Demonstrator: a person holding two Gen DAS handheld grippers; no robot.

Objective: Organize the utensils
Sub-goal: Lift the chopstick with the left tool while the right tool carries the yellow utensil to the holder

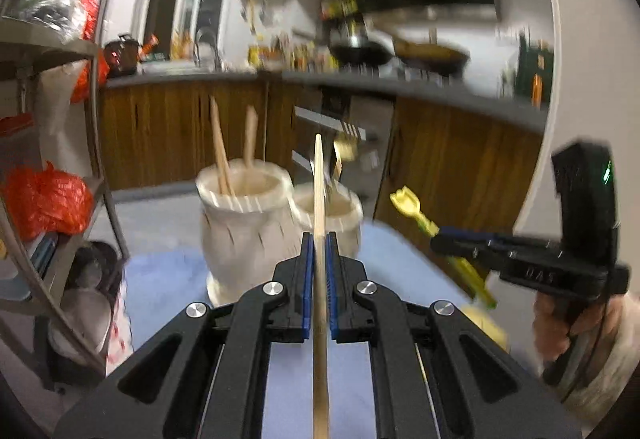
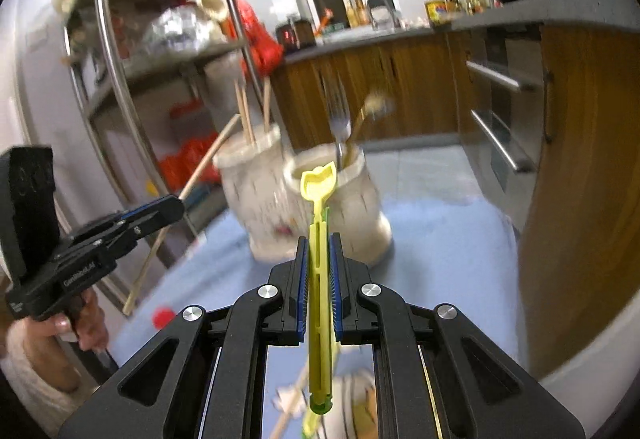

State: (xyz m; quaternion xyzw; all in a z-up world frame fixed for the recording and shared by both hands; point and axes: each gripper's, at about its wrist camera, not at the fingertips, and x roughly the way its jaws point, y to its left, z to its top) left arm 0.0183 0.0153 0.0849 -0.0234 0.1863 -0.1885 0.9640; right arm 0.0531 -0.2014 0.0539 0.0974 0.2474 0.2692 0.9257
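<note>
left claw (image 1: 319, 239): pressed together on 1 wooden chopstick (image 1: 319, 191), which runs straight ahead between the blue pads.
right claw (image 2: 319, 239): pinching a yellow plastic utensil (image 2: 318, 195), head pointing forward.
left holder (image 1: 244, 215): ahead and slightly left of the left claw – 2 wooden sticks already stand in it.
right holder (image 2: 336, 207): just ahead of the right claw, on the blue worktop (image 2: 440, 259), holding a fork (image 2: 338, 111) and another handle.
risk: the chopstick is thin and gripped mid-length – it may pivot or slip as it tilts toward a holder.
risk, right: the yellow head could strike the fork, or nudge a holder over.
</note>
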